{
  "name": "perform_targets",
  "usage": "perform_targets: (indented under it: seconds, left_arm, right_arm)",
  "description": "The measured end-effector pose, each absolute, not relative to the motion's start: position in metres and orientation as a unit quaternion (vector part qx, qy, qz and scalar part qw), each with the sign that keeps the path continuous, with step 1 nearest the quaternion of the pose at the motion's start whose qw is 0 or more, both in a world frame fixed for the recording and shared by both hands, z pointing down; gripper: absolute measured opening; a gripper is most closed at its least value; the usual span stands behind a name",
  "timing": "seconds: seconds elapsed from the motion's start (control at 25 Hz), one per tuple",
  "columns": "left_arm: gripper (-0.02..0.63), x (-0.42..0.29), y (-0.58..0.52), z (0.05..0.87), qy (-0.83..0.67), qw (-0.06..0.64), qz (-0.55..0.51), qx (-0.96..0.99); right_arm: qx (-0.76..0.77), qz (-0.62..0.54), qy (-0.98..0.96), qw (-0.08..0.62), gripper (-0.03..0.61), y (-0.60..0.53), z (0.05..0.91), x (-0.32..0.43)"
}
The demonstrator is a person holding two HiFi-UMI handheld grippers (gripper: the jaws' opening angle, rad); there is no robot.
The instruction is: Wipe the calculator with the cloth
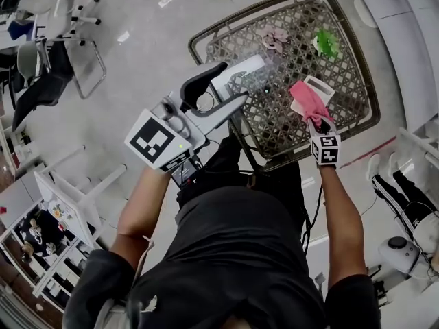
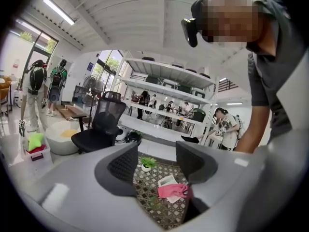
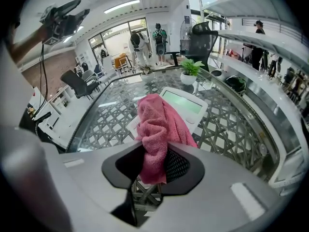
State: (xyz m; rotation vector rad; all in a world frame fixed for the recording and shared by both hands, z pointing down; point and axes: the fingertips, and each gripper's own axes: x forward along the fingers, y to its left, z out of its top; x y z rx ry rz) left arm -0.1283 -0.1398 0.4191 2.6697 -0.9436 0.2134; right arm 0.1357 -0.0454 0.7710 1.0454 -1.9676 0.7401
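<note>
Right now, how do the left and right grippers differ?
The left gripper has its jaws apart and empty; the right gripper is shut on the cloth. The left gripper is near the table's edge; the right gripper is over the calculator. Both point toward the table.

Dark grey short-sleeved T-shirt [image 1: 233, 252], black trousers [image 1: 226, 164]. Grey left tongs [image 2: 154, 166], right tongs [image 3: 154, 164]: black ribbed pads [image 2: 123, 166], black-white marker cubes [image 1: 159, 141].

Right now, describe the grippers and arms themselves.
Both the left gripper and right gripper are pale grey with black textured fingers, each carrying a white cube of black square markers. Short dark grey sleeves; a black cable hangs nearby.
</note>
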Motion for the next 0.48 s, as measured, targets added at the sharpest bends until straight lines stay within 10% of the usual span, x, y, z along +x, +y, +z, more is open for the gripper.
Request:
perform_targets:
  seconds: [0.48]
  left_arm:
    - [0.288, -0.120, -0.141, 0.404, -0.320, 0.134, 0.080, 0.934]
  right_arm:
    - [0.492, 0.325, -0.713, 0.380, 0.095, -0.047, 0.770, 0.203]
